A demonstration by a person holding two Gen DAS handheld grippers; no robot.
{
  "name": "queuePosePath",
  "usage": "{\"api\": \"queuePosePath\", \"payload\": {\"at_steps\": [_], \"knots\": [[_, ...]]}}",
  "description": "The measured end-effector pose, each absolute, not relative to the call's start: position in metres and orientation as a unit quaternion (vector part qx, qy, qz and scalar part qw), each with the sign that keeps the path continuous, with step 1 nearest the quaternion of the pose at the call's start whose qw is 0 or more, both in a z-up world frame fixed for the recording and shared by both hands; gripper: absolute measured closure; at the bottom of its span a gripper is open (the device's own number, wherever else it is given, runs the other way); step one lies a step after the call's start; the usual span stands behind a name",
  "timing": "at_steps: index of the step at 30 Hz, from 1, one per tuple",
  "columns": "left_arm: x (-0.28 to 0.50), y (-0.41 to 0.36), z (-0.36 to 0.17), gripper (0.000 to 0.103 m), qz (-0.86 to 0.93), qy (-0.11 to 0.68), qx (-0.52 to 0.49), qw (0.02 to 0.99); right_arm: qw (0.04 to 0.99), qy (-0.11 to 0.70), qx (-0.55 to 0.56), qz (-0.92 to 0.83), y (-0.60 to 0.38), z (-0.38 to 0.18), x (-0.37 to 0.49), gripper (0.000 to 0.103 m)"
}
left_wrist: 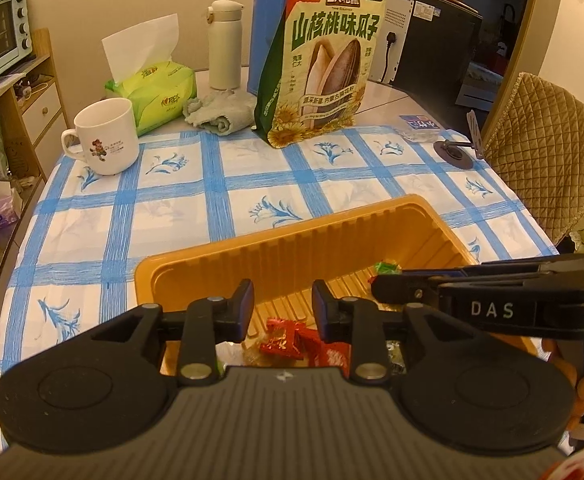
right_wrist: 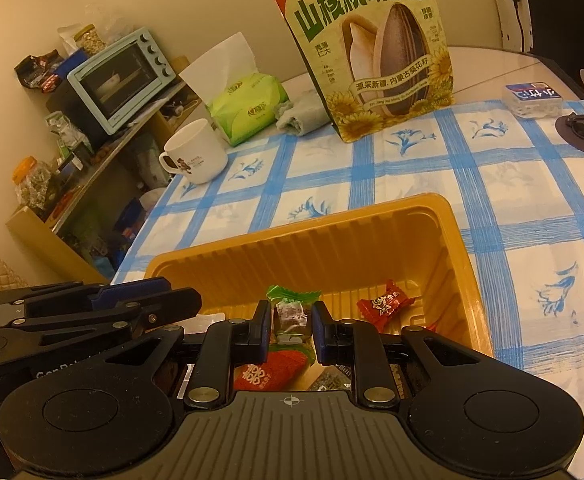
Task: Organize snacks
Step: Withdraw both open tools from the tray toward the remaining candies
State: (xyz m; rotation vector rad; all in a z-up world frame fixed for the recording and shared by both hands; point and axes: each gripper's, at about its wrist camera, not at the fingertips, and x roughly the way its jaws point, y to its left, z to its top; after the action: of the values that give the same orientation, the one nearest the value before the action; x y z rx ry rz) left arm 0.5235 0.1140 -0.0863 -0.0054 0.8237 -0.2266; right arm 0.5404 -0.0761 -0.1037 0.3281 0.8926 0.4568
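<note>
An orange plastic tray [left_wrist: 283, 232] [right_wrist: 300, 216] sits on the blue-checked tablecloth, with both grippers over its near end. My left gripper [left_wrist: 283, 296] is open, nothing between its fingers, above red-wrapped candies [left_wrist: 287, 338] lying in the tray. My right gripper [right_wrist: 292, 320] is shut on a green-wrapped candy [right_wrist: 292, 312], held just above the tray floor. A red candy [right_wrist: 384, 306] lies to its right and a red packet [right_wrist: 267, 372] beneath it. A large bag of sunflower seeds [left_wrist: 324, 68] [right_wrist: 372, 52] stands upright at the back of the table.
A white mug [left_wrist: 105, 136], a green tissue pack [left_wrist: 159, 88], a crumpled cloth [left_wrist: 219, 110], a cream flask [left_wrist: 223, 44] and a blue jug [left_wrist: 267, 20] stand at the back left. A small box [left_wrist: 418, 126] and phone stand [left_wrist: 456, 148] sit right, by a quilted chair [left_wrist: 544, 160].
</note>
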Motion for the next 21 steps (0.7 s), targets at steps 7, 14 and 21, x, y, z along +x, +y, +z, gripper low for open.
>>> {"api": "queuePosePath", "payload": {"at_steps": [7, 14, 21], "knots": [[0.522, 0.123, -0.087, 0.073, -0.100, 0.403, -0.005, 0.910, 0.864, 0.426, 0.156, 0.218, -0.075, -0.104, 0.542, 0.081], [0.518, 0.126, -0.086, 0.069, -0.097, 0.404, -0.006, 0.909, 0.865, 0.422, 0.155, 0.223, -0.068, -0.103, 0.545, 0.081], [0.510, 0.133, -0.083, 0.052, -0.090, 0.404, -0.012, 0.910, 0.870, 0.401, 0.179, 0.223, -0.067, -0.098, 0.546, 0.041]]}}
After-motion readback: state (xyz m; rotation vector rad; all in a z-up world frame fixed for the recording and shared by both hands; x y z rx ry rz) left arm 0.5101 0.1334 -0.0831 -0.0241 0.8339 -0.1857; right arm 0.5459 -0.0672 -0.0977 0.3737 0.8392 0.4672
